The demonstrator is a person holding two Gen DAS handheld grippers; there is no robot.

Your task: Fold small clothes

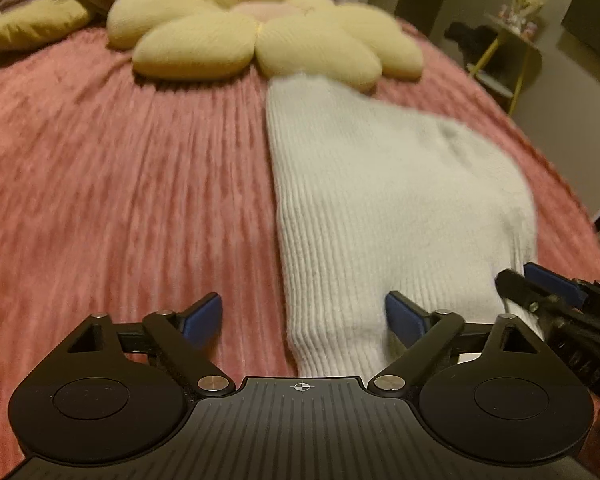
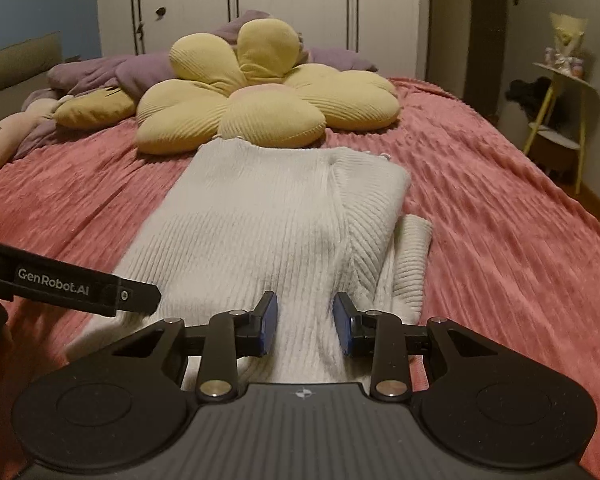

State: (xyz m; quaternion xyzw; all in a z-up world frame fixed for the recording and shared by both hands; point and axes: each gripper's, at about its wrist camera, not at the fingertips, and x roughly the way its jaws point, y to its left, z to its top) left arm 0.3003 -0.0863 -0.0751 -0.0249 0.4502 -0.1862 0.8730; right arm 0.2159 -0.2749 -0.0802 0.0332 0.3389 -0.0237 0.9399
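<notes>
Currently my left gripper (image 1: pixel 302 316) stands wide open over the near end of the white ribbed sweater (image 1: pixel 372 208), its fingers (image 1: pixel 204 318) spread well apart: the left one over the pink bedspread (image 1: pixel 120 184), the right one over the knit. It holds nothing.

My right gripper (image 2: pixel 306 326) is partly open, a moderate gap between its blue-padded fingers (image 2: pixel 269 322). The sweater's near edge lies in and under that gap; I cannot tell whether the pads touch the fabric, and they are not closed on it. In the left wrist view this gripper enters from the right edge, its tips at the sweater's near right corner.

The sweater lies lengthwise on the bed, partly folded into a long strip. In the right wrist view a folded layer overlaps along its right side, and a ribbed cuff (image 2: pixel 414 248) pokes out beside it on the bedspread. The far end of the sweater reaches the yellow flower-shaped cushion (image 2: pixel 268 92), touching or just under a petal.

Behind the cushion sit purple bedding (image 2: pixel 140 68) and a yellow pillow (image 2: pixel 96 110). White wardrobe doors (image 2: pixel 292 8) stand beyond the bed. A small yellow-legged side stand (image 2: pixel 560 120) is off the bed's right side.
</notes>
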